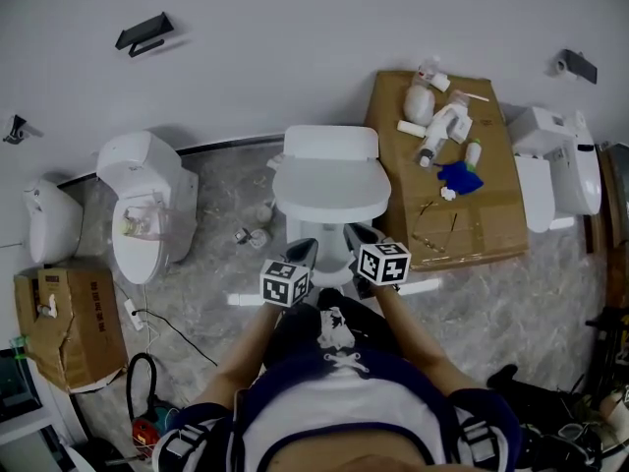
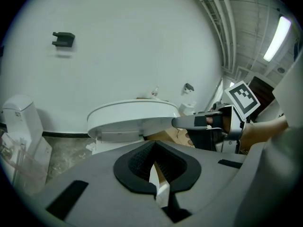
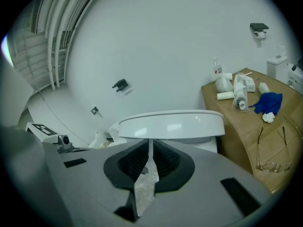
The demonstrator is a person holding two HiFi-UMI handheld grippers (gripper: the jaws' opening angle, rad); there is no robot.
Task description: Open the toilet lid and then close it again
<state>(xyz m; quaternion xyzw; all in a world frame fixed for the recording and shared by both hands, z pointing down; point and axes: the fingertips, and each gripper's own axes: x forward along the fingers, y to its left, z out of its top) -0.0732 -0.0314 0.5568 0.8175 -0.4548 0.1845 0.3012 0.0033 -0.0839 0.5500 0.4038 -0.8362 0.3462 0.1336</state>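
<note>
Lid point(image 1: 331, 187): down flat on the bowl, dead centre in the head view. Looks like the task hasn't started.
Long axis: runs 12 to 6, with the hinge at the 12 end by the tank point(image 1: 330, 142) and the free front rim at the 6 end, facing the person.
Left gripper point(image 1: 303, 250): jaws clenched, nothing in them, tips just short of the rim.
Right gripper point(image 1: 356, 234): also pinched together and empty.
Key relation: the rim sits at 12 from both sets of tips, a bit above them in the gripper views. I'd say the right one is nearer, since it's almost at the rim around 5 o'clock on the lid.
Next move, my guess: hook a closed tip under the front rim and swing it up toward 12.
Off to the side: box point(image 1: 496, 234) at 3.
</note>
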